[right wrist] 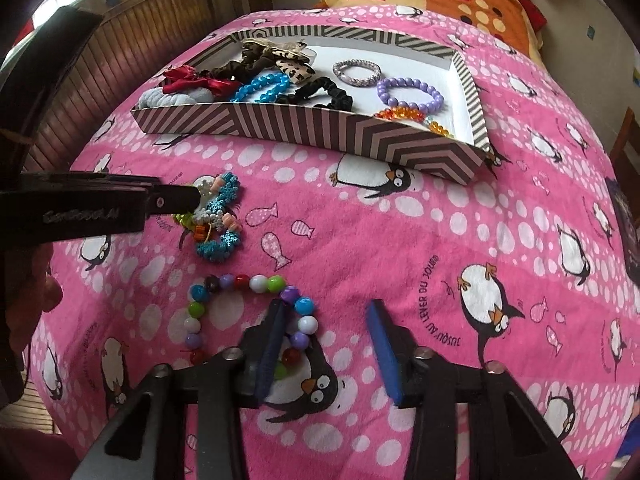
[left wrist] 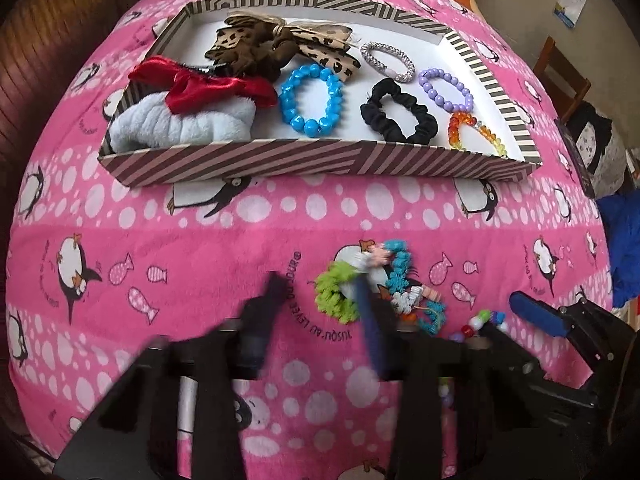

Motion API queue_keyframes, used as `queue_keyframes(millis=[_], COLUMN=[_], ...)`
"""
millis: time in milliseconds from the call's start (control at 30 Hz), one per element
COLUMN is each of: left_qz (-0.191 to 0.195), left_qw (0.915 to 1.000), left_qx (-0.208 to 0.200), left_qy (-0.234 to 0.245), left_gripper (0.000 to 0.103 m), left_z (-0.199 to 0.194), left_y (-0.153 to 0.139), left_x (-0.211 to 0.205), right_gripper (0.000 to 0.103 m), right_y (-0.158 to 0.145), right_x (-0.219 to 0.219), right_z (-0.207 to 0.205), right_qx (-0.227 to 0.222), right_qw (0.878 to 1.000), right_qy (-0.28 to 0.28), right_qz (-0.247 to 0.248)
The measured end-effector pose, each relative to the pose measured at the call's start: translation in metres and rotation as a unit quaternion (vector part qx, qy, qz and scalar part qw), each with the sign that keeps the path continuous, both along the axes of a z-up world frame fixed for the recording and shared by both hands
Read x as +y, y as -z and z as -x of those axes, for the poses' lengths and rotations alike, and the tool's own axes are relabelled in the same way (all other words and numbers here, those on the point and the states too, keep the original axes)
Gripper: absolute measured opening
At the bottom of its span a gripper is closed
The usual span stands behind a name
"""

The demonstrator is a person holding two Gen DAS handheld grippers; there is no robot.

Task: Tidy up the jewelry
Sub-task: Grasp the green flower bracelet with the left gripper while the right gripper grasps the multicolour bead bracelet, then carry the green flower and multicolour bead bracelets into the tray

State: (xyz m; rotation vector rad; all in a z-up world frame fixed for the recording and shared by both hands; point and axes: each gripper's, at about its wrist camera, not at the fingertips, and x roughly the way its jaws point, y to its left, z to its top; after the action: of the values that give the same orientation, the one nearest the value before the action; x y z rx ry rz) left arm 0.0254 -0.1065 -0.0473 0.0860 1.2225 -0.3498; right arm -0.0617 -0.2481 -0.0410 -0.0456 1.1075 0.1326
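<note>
**A:** Along the left side of the pink penguin blanket (left wrist: 160, 232), what's there?

**B:** Bare fleece that falls away toward a wooden slatted panel (right wrist: 132, 40). There's open room on that side.

**A:** And the striped box (left wrist: 304, 160)?

**B:** It's open-topped, on the far part of the blanket. From its left wall there's a white plush scrunchie (left wrist: 180, 124) partly under a red satin bow (left wrist: 200, 84). Then come a leopard-print bow (left wrist: 280, 44), a blue bead bracelet (left wrist: 310, 98), a black scrunchie (left wrist: 396, 114) and a silver elastic band (left wrist: 388, 60). After those, a purple bead bracelet (left wrist: 446, 88) and an orange-and-yellow bead bracelet (left wrist: 476, 128), which is up against the right wall. Bare white floor shows around the silver band.

**A:** Any loose pieces?

**B:** Two on the near side, with a clear strip of blanket between them and the box's front wall. One is a tangle of fuzzy hair ties (right wrist: 218, 216) (lime green and teal, snarled together). Just beside it, nearer the cameras, lies a multicoloured bead bracelet (right wrist: 240, 282).

**A:** Left gripper (left wrist: 316, 286)?

**B:** It's down at the tangle with its fingers spread. The lime loop lies between them, against the right finger, and nothing is pinched.

**A:** Right gripper (right wrist: 330, 344)?

**B:** Also spread. Its left finger stands over the bracelet's right run of beads, and its right finger is on bare fleece, apart from them. Beyond that, the blanket is open to its right edge.
</note>
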Motion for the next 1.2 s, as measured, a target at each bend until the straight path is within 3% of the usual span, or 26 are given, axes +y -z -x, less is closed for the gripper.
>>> queue_keyframes(millis=[100, 233, 600, 1200], left_qz=[0.003, 0.033, 0.079, 0.062], left_qw=[1.0000, 0.9993, 0.9967, 0.9931], left_qx=[-0.002, 0.013, -0.007, -0.099], left_qy=[-0.001, -0.008, -0.014, -0.001], left_gripper=[0.015, 0.005, 0.005, 0.005], left_z=[0.000, 0.001, 0.007, -0.016], left_y=[0.001, -0.003, -0.046, -0.129], left_x=[0.000, 0.008, 0.029, 0.015], right_gripper=[0.014, 0.008, 0.008, 0.008], right_y=[-0.002, -0.006, -0.056, -0.121], right_x=[0.000, 0.002, -0.002, -0.020], right_z=[0.000, 0.002, 0.005, -0.037], right_qx=[-0.002, -0.003, -0.056, -0.118], right_qw=[1.000, 1.000, 0.998, 0.993], right_qy=[-0.008, -0.013, -0.012, -0.006], right_qz=[0.000, -0.008, -0.022, 0.005])
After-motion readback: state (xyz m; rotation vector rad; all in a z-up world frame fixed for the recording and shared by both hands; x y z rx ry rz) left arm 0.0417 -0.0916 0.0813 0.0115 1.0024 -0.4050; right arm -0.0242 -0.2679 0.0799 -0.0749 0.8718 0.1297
